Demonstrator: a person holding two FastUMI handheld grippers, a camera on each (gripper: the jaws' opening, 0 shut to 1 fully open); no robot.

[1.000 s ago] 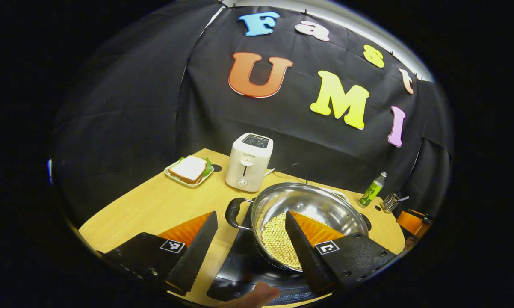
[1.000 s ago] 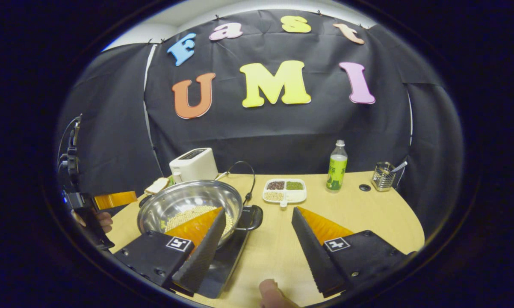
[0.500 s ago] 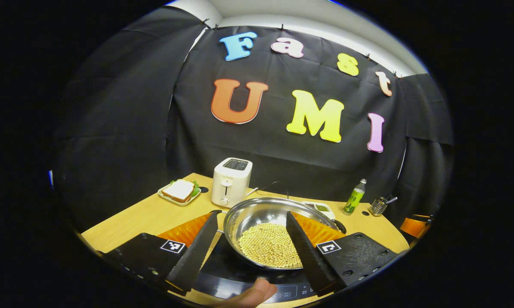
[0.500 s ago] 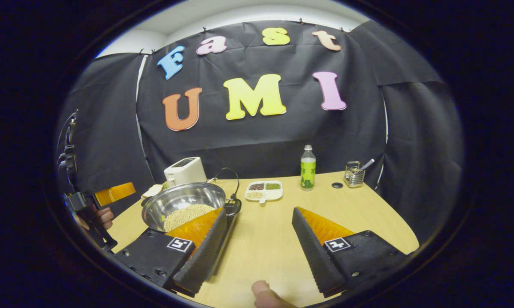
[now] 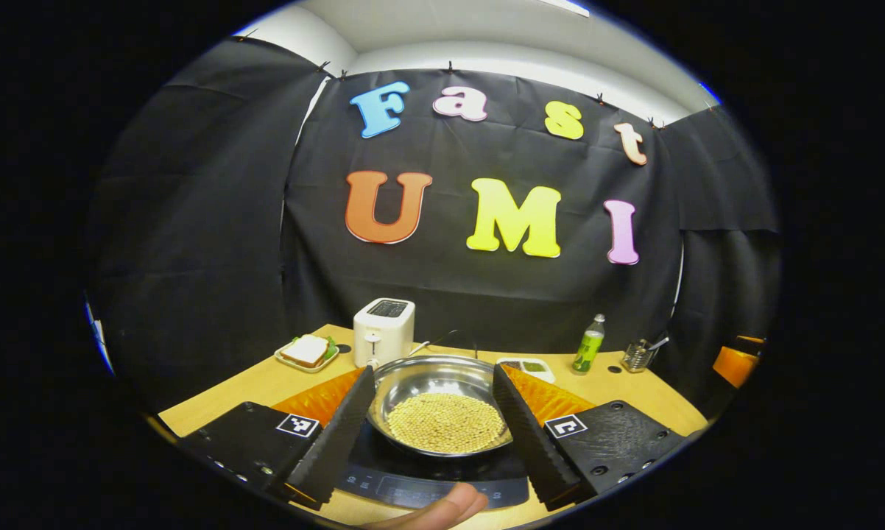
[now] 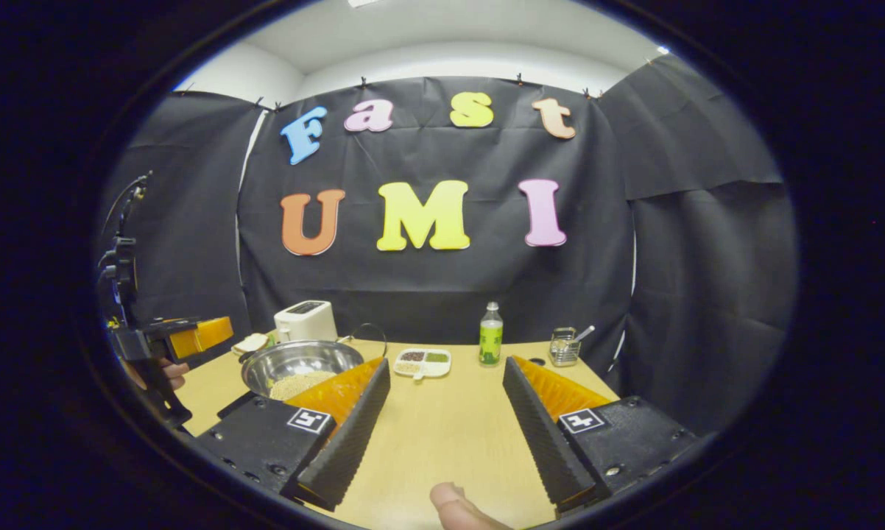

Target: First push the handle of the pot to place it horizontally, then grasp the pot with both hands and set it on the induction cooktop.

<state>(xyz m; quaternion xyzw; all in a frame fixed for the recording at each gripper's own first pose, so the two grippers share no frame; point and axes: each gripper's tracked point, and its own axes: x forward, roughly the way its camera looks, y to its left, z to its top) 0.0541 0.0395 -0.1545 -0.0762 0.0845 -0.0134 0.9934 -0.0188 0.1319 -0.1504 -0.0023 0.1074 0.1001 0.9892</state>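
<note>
**Both grippers pulled back, pot on cooktop**

Both grippers backed off the pot [image 5: 442,401] since 1 s ago; it sits on the cooktop [image 5: 428,482], beans inside. Left gripper [image 5: 431,401] fingers apart, framing the pot, no contact visible. Right gripper [image 6: 446,394] fingers apart over bare table [image 6: 442,434], right of the pot. Right gripper view adds the left gripper and hand left of the pot; left gripper view shows cooktop panel.

Pot [image 5: 442,397] handles hidden behind the left hand-held gripper [image 5: 433,423] fingers. Cooktop [image 5: 413,482] panel markings too small to tell. Divided dish [image 6: 422,362] contents too small to tell.
</note>
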